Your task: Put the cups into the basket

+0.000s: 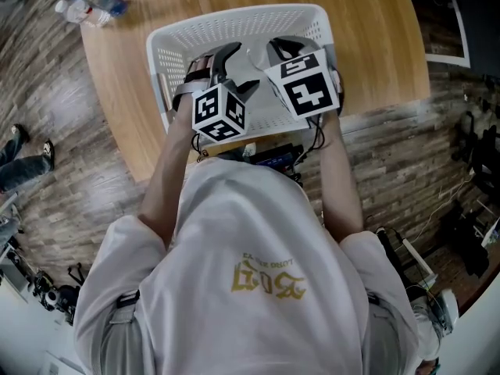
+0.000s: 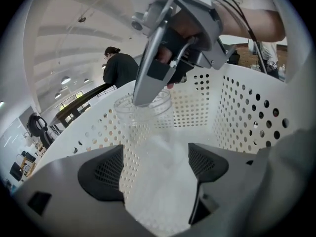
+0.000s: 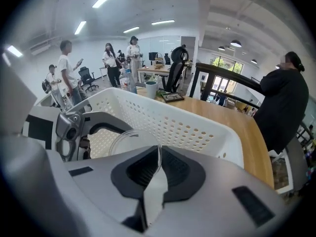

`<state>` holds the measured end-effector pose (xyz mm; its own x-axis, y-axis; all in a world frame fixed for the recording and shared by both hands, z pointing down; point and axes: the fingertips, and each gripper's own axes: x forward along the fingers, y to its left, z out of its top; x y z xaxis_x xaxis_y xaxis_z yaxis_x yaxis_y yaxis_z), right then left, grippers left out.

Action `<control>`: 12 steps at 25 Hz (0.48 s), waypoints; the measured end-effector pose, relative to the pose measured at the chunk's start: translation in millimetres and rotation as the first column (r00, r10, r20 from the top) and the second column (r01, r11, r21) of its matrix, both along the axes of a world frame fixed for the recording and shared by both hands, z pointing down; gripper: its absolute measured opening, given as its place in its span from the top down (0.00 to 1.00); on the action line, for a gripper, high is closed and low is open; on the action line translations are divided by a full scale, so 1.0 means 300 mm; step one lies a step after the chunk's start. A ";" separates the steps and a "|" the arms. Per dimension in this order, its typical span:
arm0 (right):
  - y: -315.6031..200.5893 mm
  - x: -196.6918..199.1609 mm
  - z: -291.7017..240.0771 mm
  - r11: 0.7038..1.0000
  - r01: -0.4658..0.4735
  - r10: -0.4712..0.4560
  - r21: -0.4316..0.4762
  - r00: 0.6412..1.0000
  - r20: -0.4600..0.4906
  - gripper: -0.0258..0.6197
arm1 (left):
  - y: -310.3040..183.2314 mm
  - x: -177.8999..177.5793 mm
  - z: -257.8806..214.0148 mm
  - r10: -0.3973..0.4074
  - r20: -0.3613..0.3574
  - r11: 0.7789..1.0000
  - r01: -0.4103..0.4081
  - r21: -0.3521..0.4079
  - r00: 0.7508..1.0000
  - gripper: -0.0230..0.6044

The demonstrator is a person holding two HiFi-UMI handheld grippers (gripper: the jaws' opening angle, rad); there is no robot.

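A white perforated basket (image 1: 234, 22) stands on the round wooden table (image 1: 375, 37). Both grippers reach down into it. My right gripper (image 3: 158, 167) is shut on the rim of a clear plastic cup (image 3: 123, 139), one pad inside the wall and one outside. In the left gripper view that clear cup (image 2: 143, 115) stands upright over the basket floor with the right gripper (image 2: 143, 98) pinching its rim from above. My left gripper (image 2: 155, 164) is open just in front of the cup, with nothing between its pads. The basket wall (image 2: 247, 112) surrounds both.
Water bottles (image 1: 86, 8) lie at the table's far left edge. A person in dark clothes (image 3: 284, 107) stands by the table beyond the basket, and several people stand farther back in the room. The basket's near rim sits close to my body.
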<state>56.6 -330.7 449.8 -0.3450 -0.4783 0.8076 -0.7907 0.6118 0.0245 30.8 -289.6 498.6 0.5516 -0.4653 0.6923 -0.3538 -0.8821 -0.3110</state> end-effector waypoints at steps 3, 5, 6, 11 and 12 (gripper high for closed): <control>0.012 0.016 -0.005 0.999 0.033 -0.034 -0.011 0.995 -0.090 0.91 | -0.009 -0.008 -0.003 -0.024 0.010 1.000 0.024 -0.010 1.000 0.33; 0.008 0.023 0.000 0.999 0.041 -0.043 -0.025 0.993 -0.110 0.91 | -0.020 -0.013 -0.009 -0.041 0.007 0.999 0.041 -0.005 0.999 0.33; 0.004 0.024 0.002 0.999 0.041 -0.044 -0.031 0.993 -0.106 0.91 | -0.026 -0.017 -0.013 -0.048 0.004 0.999 0.048 0.003 0.999 0.33; -0.011 0.032 0.007 0.998 0.051 -0.053 -0.038 0.995 -0.081 0.91 | -0.054 -0.028 -0.034 -0.080 -0.018 0.996 0.080 0.031 0.997 0.33; -0.013 0.033 0.007 0.998 0.055 -0.058 -0.036 0.995 -0.078 0.91 | -0.055 -0.029 -0.034 -0.084 -0.021 0.996 0.084 0.026 0.996 0.33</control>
<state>66.5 -334.5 451.8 -0.3055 -0.4322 0.8485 -0.7514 0.6567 0.0640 22.1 -306.2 488.4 0.5232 -0.5291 0.6681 -0.4326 -0.8403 -0.3267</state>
